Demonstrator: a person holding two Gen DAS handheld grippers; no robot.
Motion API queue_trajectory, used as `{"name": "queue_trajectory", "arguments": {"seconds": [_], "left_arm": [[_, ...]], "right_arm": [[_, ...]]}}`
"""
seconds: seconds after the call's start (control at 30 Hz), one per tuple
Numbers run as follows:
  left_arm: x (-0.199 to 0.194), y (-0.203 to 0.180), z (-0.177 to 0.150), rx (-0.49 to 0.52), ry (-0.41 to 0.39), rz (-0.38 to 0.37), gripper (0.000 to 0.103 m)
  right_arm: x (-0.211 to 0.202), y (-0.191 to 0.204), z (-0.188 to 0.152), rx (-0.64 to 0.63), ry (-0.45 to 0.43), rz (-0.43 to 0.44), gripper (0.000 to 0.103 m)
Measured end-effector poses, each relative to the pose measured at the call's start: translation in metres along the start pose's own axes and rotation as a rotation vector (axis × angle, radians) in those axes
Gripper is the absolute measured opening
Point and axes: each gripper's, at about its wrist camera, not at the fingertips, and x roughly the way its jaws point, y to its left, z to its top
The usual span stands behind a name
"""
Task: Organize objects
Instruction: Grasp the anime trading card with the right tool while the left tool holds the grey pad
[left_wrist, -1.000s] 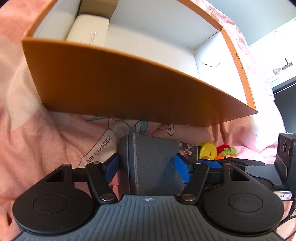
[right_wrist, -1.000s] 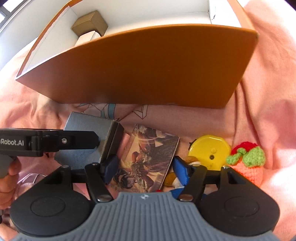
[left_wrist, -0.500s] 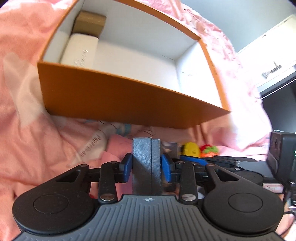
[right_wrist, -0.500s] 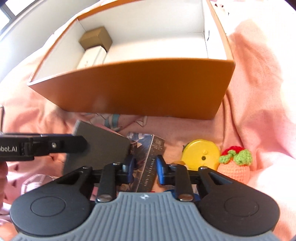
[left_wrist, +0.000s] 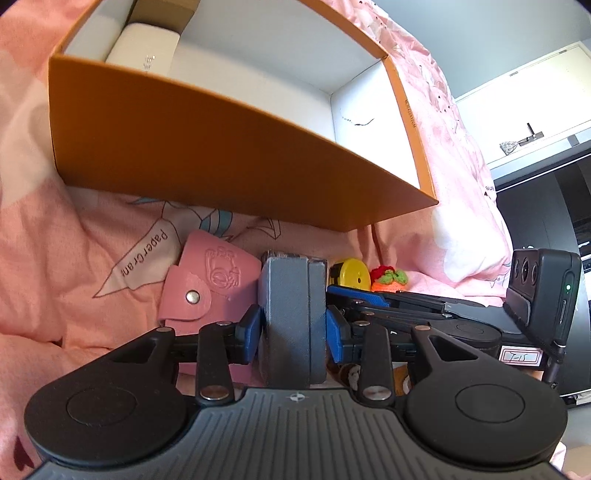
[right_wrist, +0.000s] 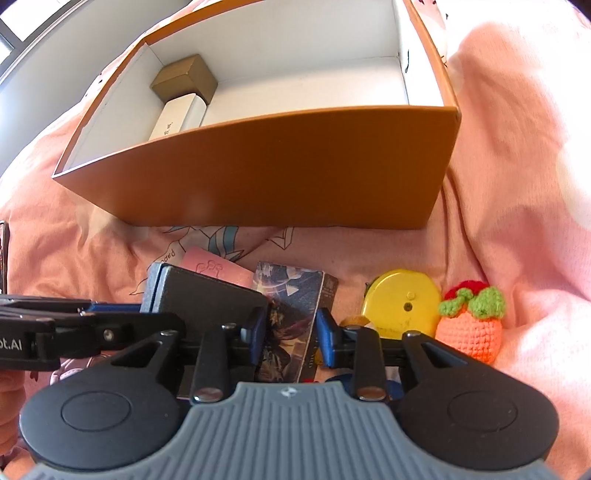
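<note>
**Left wrist view: your grey case is clamped edge-on, your right fingers pinch the card box**

Your left gripper (left_wrist: 293, 328) is closed on the grey case (left_wrist: 291, 314). The case stands on its narrow edge between the two blue pads (left_wrist: 251, 330), one pad pressed flat to each broad face, and it reaches forward past the fingertips. Its seam runs up the middle of the edge that faces you. Just left of it the pink snap pouch (left_wrist: 207, 280) lies flat on the pink blanket (left_wrist: 55, 258), part of it tucked under your left finger.

In the right wrist view, your right gripper (right_wrist: 290, 334) is closed on the illustrated card box (right_wrist: 295, 317). The box sits tilted between the blue pads (right_wrist: 325, 338), its printed face turned to the left and its dark side panel to the right pad. The grey case (right_wrist: 199, 295) shows immediately to its left, held by the left gripper (right_wrist: 110, 325) coming in from that side; whether case and box touch cannot be told.

To the right of your fingers the yellow tape measure (right_wrist: 402, 302) rests on the blanket, with the crocheted orange fruit (right_wrist: 469, 321) touching its right side.

Beyond them all stands the open orange box (right_wrist: 277, 173), its white interior holding a white case (right_wrist: 177, 118) and a brown cardboard box (right_wrist: 184, 79) at the left end.
</note>
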Motion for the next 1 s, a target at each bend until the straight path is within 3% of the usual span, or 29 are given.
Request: {"name": "queue_trajectory", "arguments": {"seconds": [0.2,0.33,0.47,0.63,1.0], "left_arm": [[-0.002,-0.003,-0.001,0.005,-0.02,0.054,0.038],[-0.018,-0.01,0.0,0.046,-0.078,0.104,0.038],[-0.031,-0.014,0.001,0.082,-0.138,0.189,0.038],[-0.034,-0.011,0.002,0.066,-0.15,0.202,0.038],[-0.039,-0.001,-0.002,0.048,-0.161,0.214,0.038]], "right_arm": [[0.002,-0.003,-0.001,0.0,0.006,0.002,0.035],[0.011,-0.01,0.002,0.017,0.05,0.009,0.038],[0.02,-0.011,0.007,0.023,0.084,0.028,0.051],[0.036,-0.008,0.014,0.004,0.13,0.054,0.067],[0.018,0.016,0.009,-0.049,0.09,0.035,0.064]]}}
